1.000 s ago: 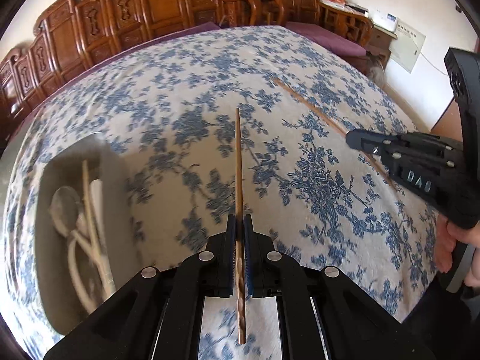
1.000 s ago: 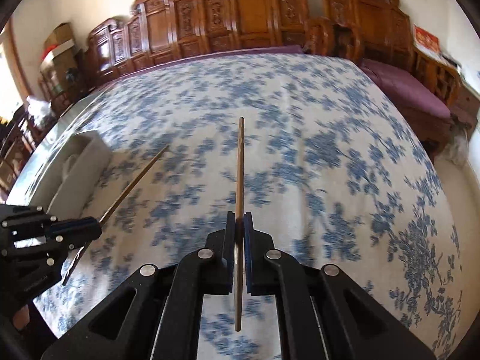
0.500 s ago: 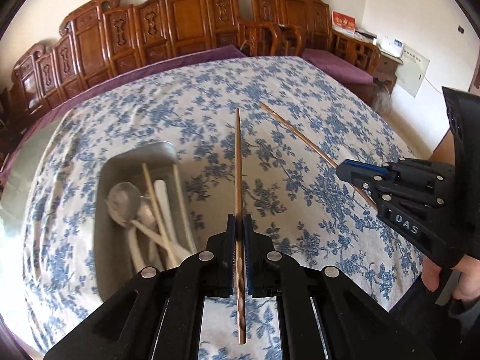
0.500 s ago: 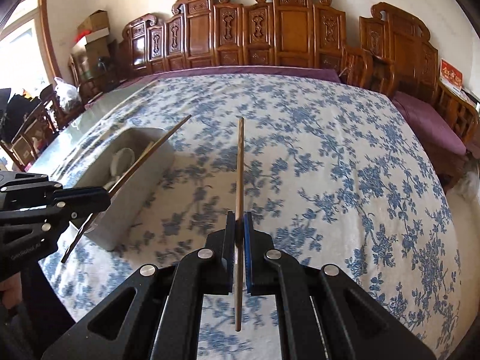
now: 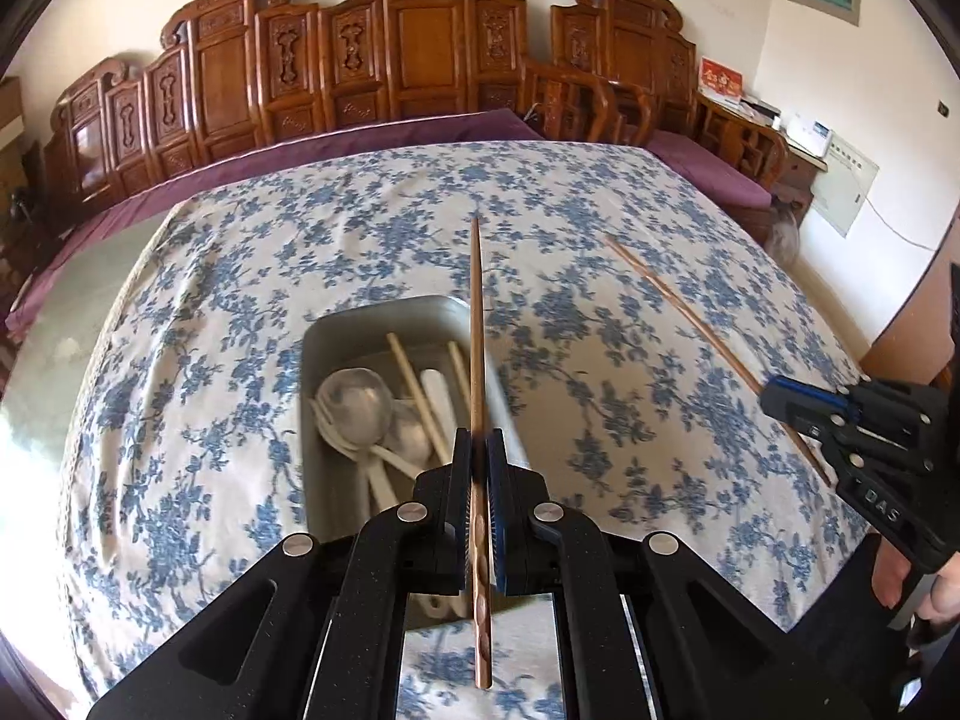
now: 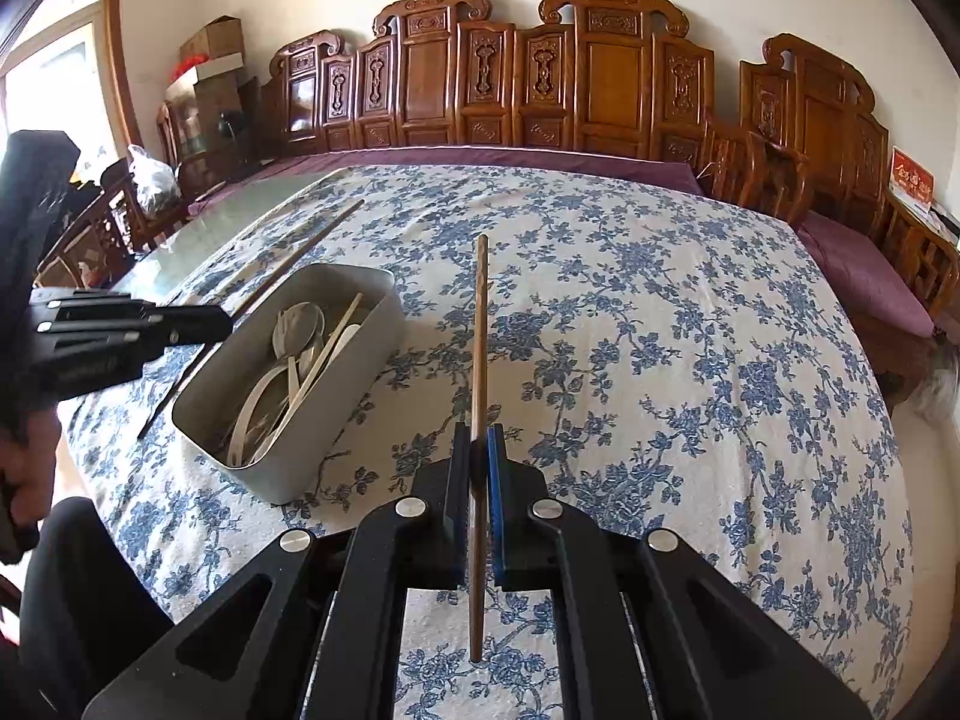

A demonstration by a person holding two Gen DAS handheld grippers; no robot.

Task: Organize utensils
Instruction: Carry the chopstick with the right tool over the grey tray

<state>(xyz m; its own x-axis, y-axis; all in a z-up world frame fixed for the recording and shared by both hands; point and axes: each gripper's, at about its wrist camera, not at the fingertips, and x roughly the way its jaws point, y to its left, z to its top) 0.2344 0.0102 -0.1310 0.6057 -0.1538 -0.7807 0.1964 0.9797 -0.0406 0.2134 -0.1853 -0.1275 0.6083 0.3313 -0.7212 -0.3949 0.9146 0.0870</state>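
Left gripper (image 5: 478,468), clamped on a chopstick (image 5: 477,324), has swung over the metal tray (image 5: 384,315) of spoons (image 5: 355,399), ready to drop; right gripper (image 6: 478,468) pinches its chopstick (image 6: 479,330) beside the tray.

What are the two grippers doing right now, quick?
Left gripper: closed on a brown chopstick above the tray.
Right gripper: closed on another chopstick.

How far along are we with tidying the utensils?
Done: spoons and pale chopsticks already lie in the grey bin. In hand: the left hand-held gripper and right hand-held gripper each clamp one brown chopstick. Left: dropping both in; the left one hangs over the bin.
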